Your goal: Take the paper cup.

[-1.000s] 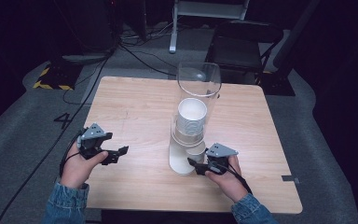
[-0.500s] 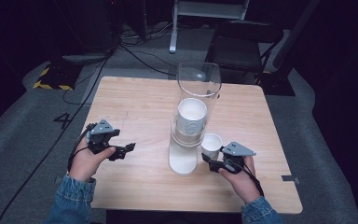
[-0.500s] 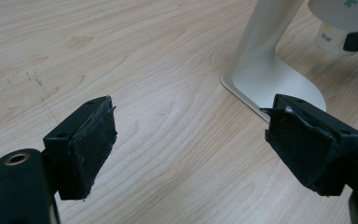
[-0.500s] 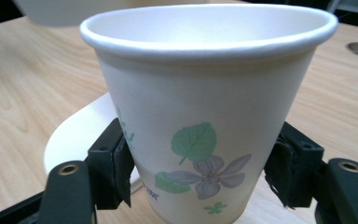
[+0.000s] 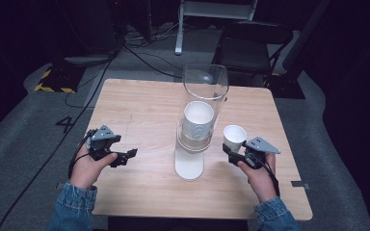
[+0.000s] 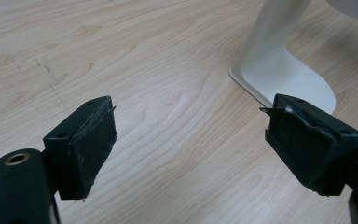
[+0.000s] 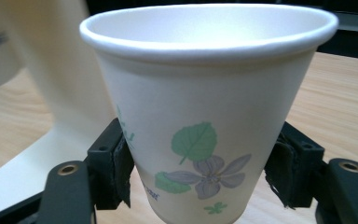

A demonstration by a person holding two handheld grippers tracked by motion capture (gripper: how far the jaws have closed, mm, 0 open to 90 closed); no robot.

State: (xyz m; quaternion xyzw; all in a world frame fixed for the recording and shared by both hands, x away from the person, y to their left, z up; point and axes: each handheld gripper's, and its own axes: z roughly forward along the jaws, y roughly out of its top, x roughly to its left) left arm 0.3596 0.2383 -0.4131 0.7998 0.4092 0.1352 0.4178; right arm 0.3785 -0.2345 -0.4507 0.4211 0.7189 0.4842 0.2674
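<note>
Overhead forward-down view; two close jaw-level views, sharing the table (image 5: 139, 101)

Wooden table (image 5: 139, 103); black chair (image 5: 250, 45) behind; cables (image 5: 139, 53), possibly tape markings, on floor.

Bench (image 5: 139, 103): pale wood-grain top, smooth, faint sheen; paper cup (image 7: 205, 116): matt white paper, printed leaf and flower, rolled rim. Dispenser tube (image 5: 205, 86): clear glossy plastic, on a smooth white base (image 6: 284, 79); left gripper (image 6: 191, 144) pads: matt black, frayed at the edges.
</note>
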